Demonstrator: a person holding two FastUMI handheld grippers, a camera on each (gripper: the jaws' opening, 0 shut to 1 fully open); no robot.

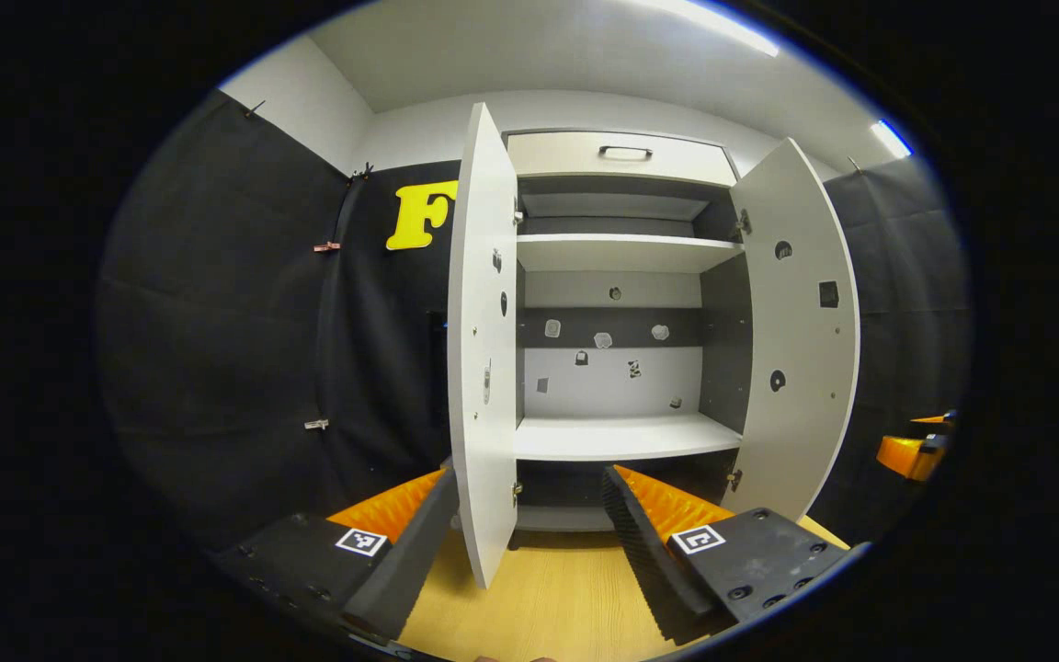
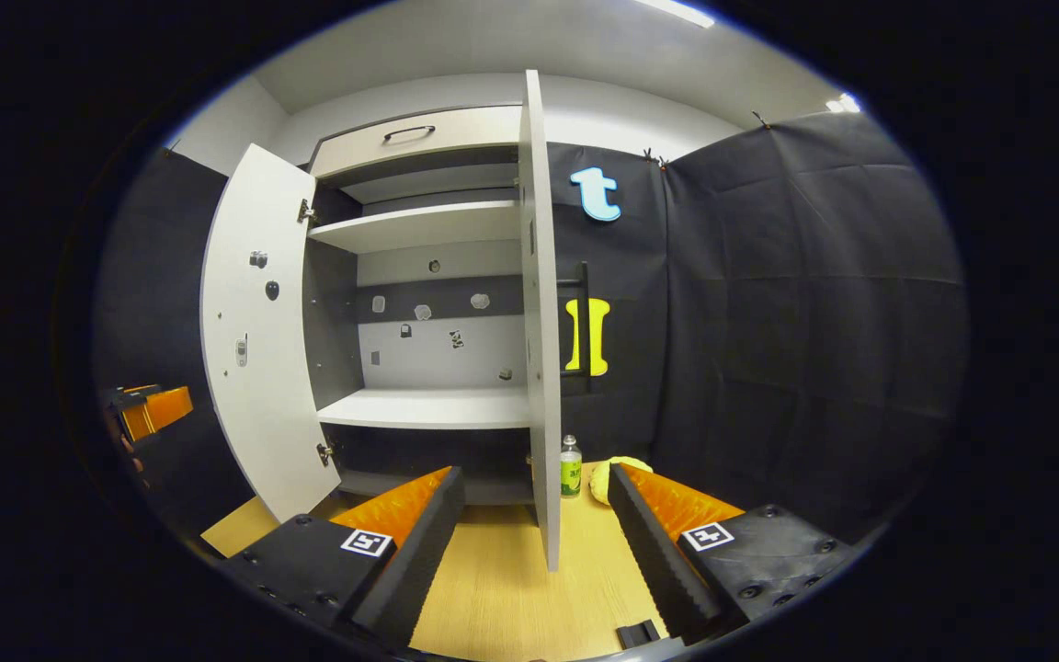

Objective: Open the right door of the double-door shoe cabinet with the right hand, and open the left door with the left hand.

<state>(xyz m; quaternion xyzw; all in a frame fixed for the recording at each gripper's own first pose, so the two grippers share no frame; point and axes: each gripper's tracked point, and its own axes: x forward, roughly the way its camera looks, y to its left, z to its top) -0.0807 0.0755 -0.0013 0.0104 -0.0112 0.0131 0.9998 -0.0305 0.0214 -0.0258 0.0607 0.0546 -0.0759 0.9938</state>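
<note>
The white shoe cabinet (image 1: 626,437) stands straight ahead with both doors swung out and its shelves bare. In the left gripper view the left door (image 1: 483,349) shows nearly edge-on, its lower edge in line with the gap of my left gripper (image 1: 527,478), which is open and pressing on nothing. The right door (image 1: 801,331) hangs wide beyond. In the right gripper view the right door (image 2: 540,322) is edge-on above my right gripper (image 2: 537,471), open too, fingers apart from the door. The left door (image 2: 258,340) stands open at the left.
A drawer with a dark handle (image 1: 623,153) tops the cabinet. A small bottle (image 2: 570,467) and a yellow cloth (image 2: 605,478) sit on the wooden surface (image 2: 502,588) right of the right door. Black cloth walls close in on both sides.
</note>
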